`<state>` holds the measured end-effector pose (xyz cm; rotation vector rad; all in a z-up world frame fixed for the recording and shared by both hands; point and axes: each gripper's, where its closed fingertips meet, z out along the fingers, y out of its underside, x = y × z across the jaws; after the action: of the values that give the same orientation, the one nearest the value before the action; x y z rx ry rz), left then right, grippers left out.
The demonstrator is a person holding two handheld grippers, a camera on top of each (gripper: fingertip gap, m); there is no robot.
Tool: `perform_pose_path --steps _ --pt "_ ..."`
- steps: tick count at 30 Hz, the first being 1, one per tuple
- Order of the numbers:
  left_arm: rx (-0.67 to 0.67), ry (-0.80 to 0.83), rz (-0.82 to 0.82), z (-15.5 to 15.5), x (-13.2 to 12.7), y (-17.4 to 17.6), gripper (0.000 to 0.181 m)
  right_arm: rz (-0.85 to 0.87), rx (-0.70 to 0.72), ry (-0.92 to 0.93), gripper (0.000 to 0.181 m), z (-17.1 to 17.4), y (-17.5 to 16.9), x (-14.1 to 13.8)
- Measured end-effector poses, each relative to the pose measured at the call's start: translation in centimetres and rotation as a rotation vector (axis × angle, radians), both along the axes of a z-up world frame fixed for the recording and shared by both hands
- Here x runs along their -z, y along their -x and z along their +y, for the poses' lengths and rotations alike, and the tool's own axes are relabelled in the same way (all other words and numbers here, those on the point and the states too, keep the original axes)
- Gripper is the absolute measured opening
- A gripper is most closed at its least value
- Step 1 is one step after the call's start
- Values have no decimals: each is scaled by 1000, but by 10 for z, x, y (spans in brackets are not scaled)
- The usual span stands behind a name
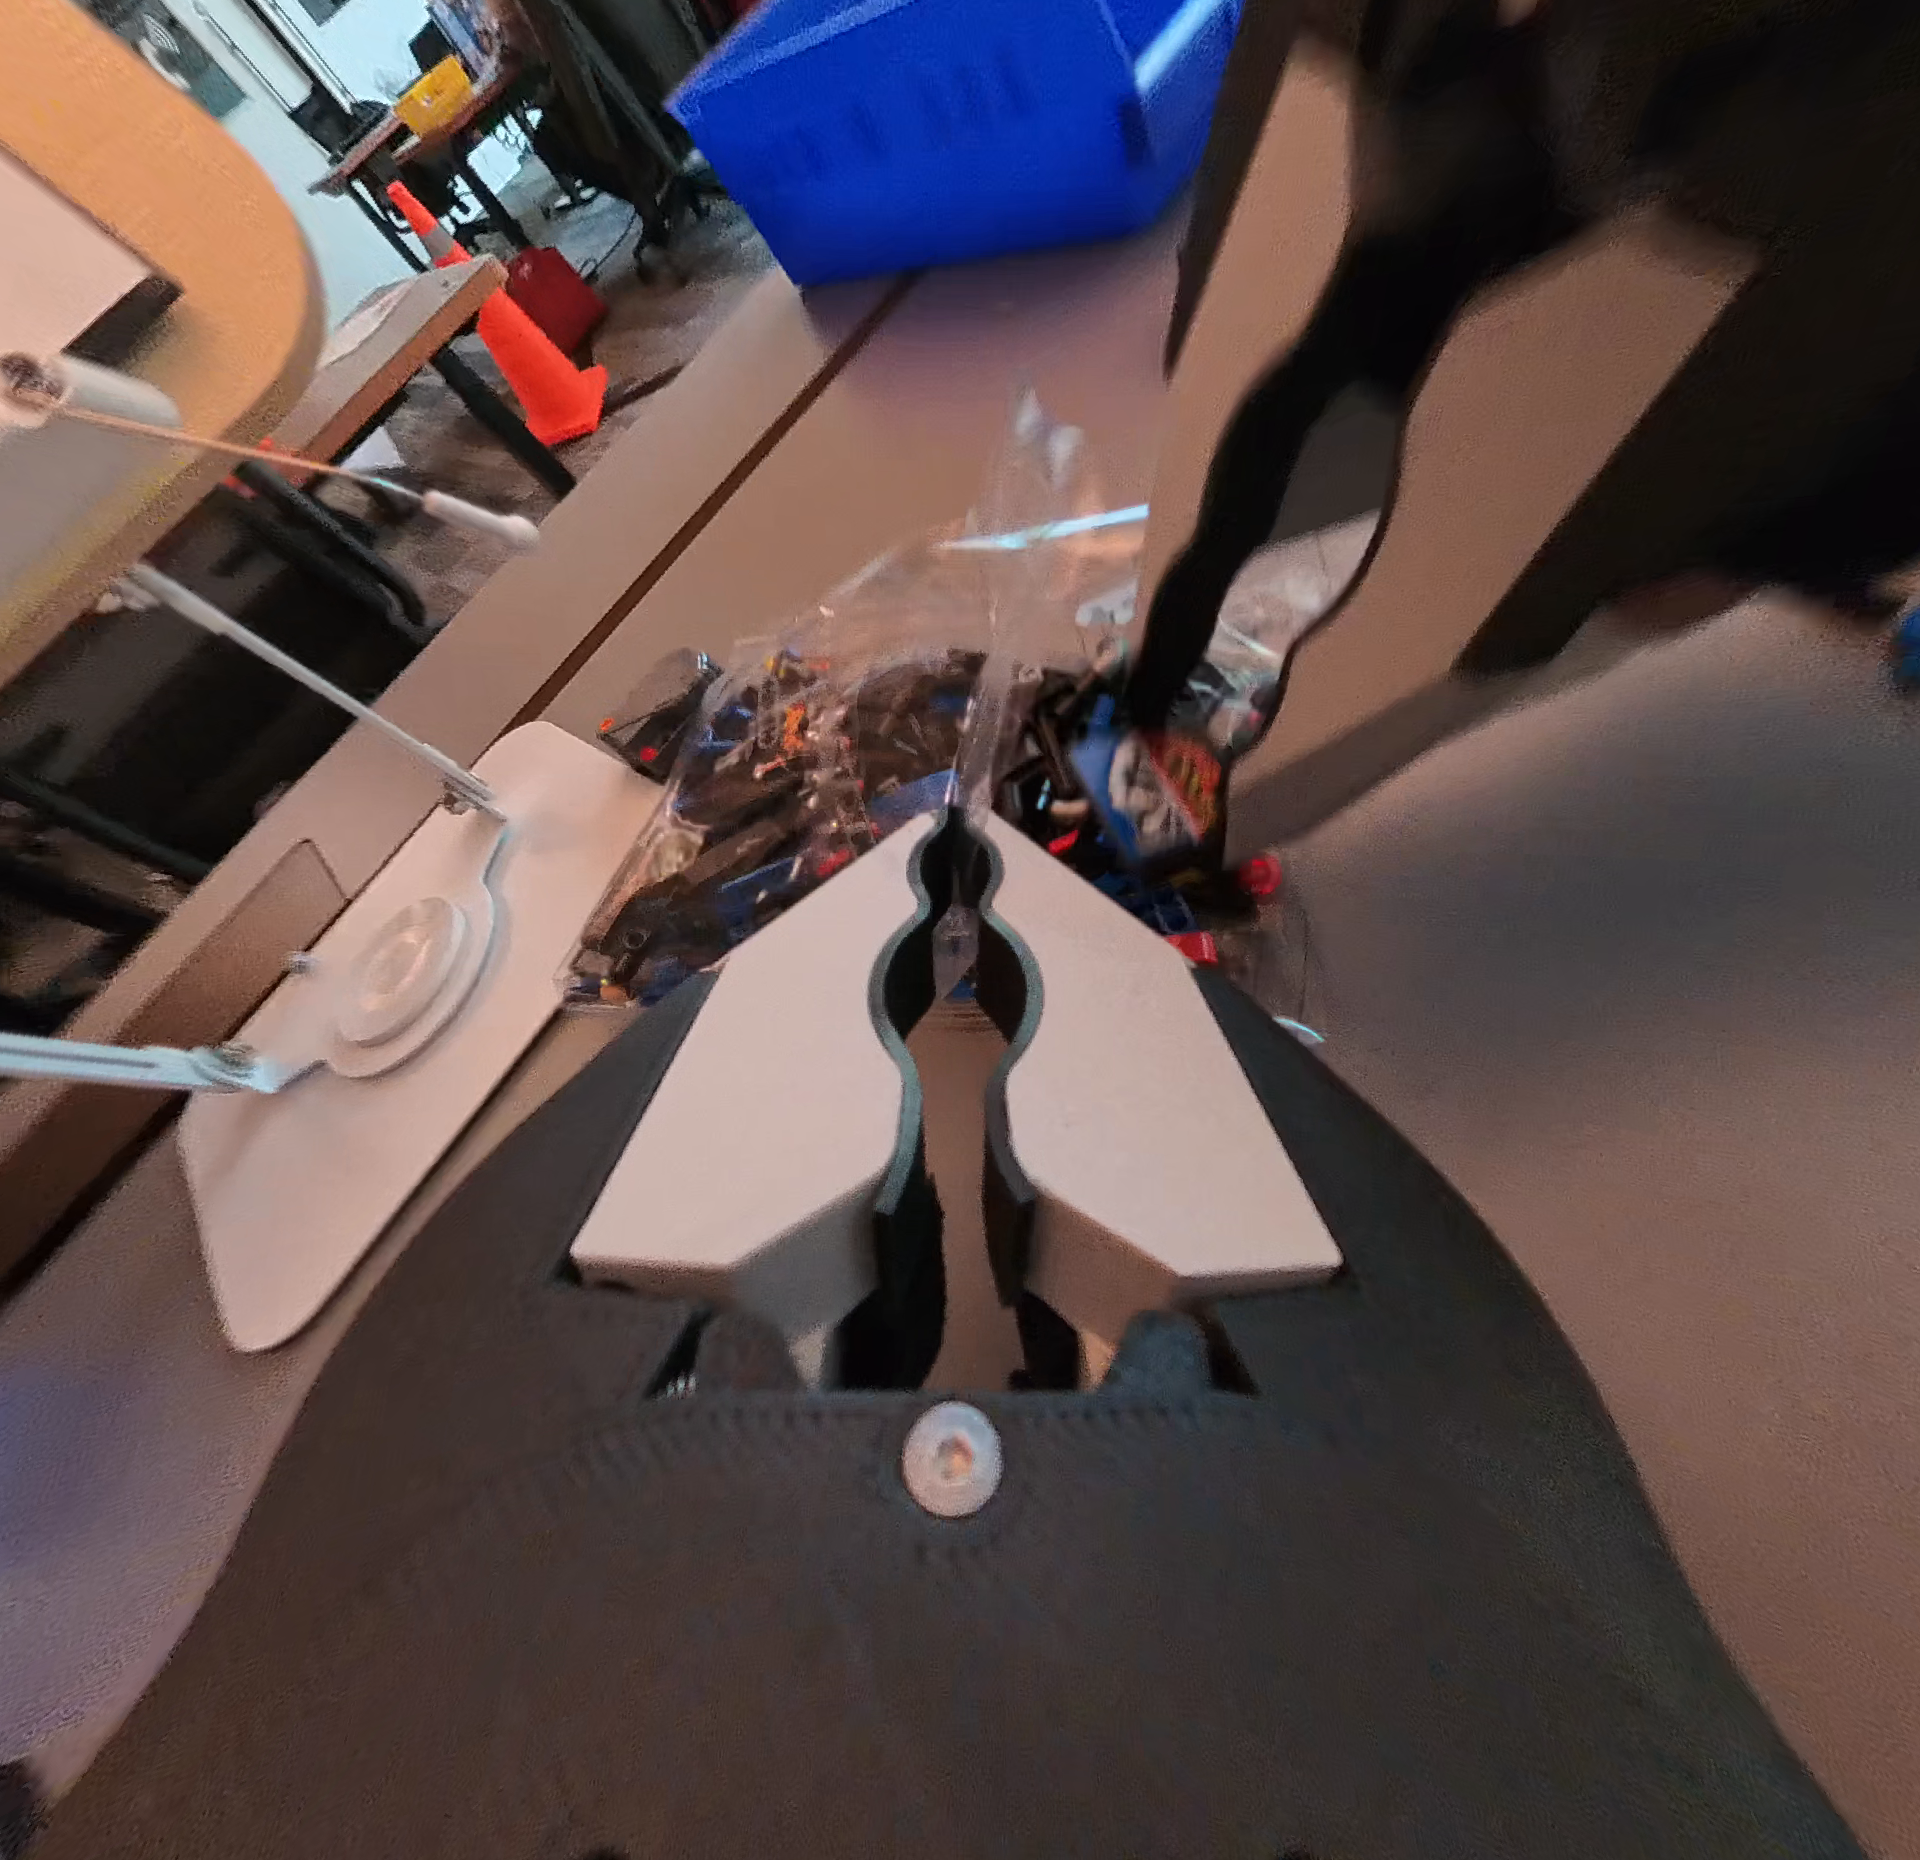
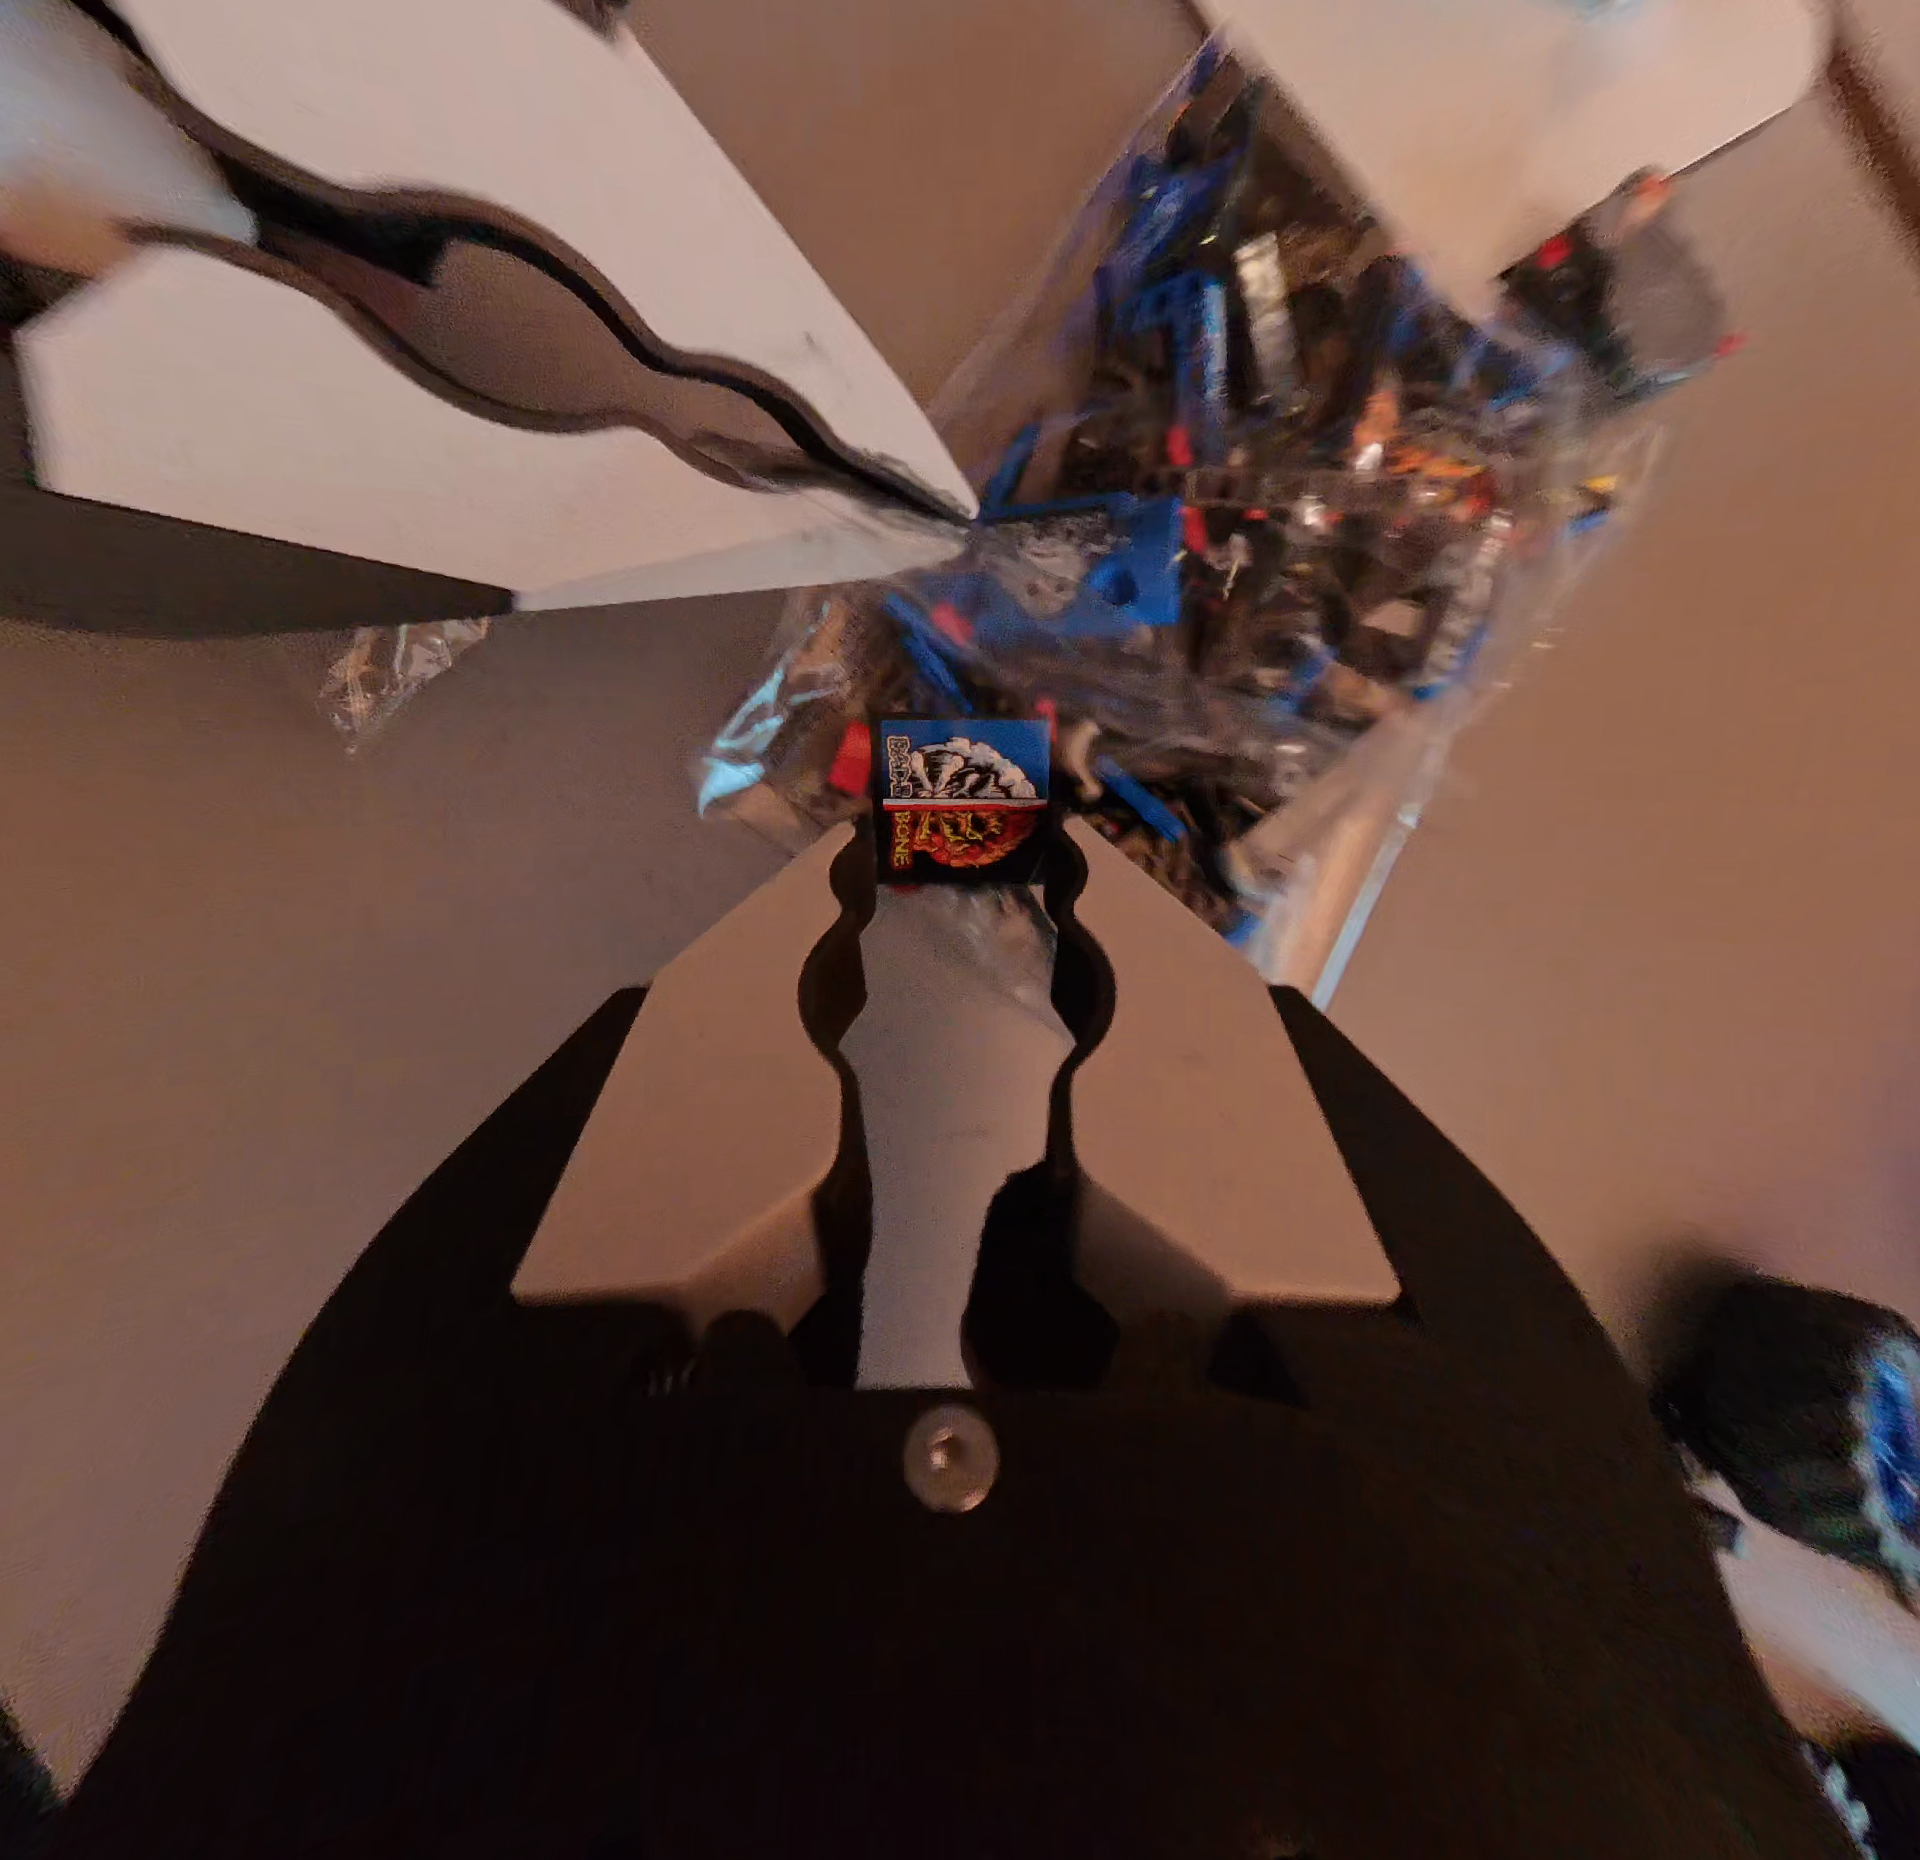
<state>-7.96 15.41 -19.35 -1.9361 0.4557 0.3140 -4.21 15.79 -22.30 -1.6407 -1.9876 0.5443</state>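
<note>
Clear plastic bag [image 1: 831, 761] of small blue, black and red building-toy parts lies on the beige bench [image 1: 1558, 1083], its film open and crumpled on the side toward both tools.

Left tool [image 1: 951, 834]: jaws closed at the tips, pinching a fold of the bag's film at its near edge.

Right tool [image 2: 961, 854]: jaws closed on a small square piece with a blue, red and black printed face [image 2: 964, 800], held at the bag's mouth and touching the film. Whether this piece is wholly out of the bag cannot be told.

Beside the bag, away from the right tool, lies a flat white plate with thin metal rods [image 1: 343, 1062]. Beyond the bag stands a blue plastic bin [image 1: 935, 106]. Past the bench edge, well apart from the bag, an orange traffic cone [image 1: 525, 345] stands on the floor.
</note>
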Motion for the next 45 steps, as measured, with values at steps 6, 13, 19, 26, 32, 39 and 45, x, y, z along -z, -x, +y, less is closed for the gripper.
perform_pose_path --steps 6,13,19,26,32,39,45 --pt "12 -44 -156 -3 -7 5 0 0 8 -37 41 15 17 -1" --pt "35 -28 -112 -3 -3 -5 0 -36 -40 39 33 -4 -84 -24" --pt "57 -19 -120 1 2 -12 0 -186 -11 107 25 -40 -169 24" --pt "56 -27 -125 1 3 -11 0 -152 1 139 2 -53 -167 39" --pt "63 -34 -139 2 2 -12 0 -15 -45 118 1 -44 -132 4" --pt "65 -38 -152 2 3 -12 0 115 -56 -15 9 8 -13 -32" --pt "62 -35 -159 2 3 -11 0 68 -48 41 22 22 -34 -28"
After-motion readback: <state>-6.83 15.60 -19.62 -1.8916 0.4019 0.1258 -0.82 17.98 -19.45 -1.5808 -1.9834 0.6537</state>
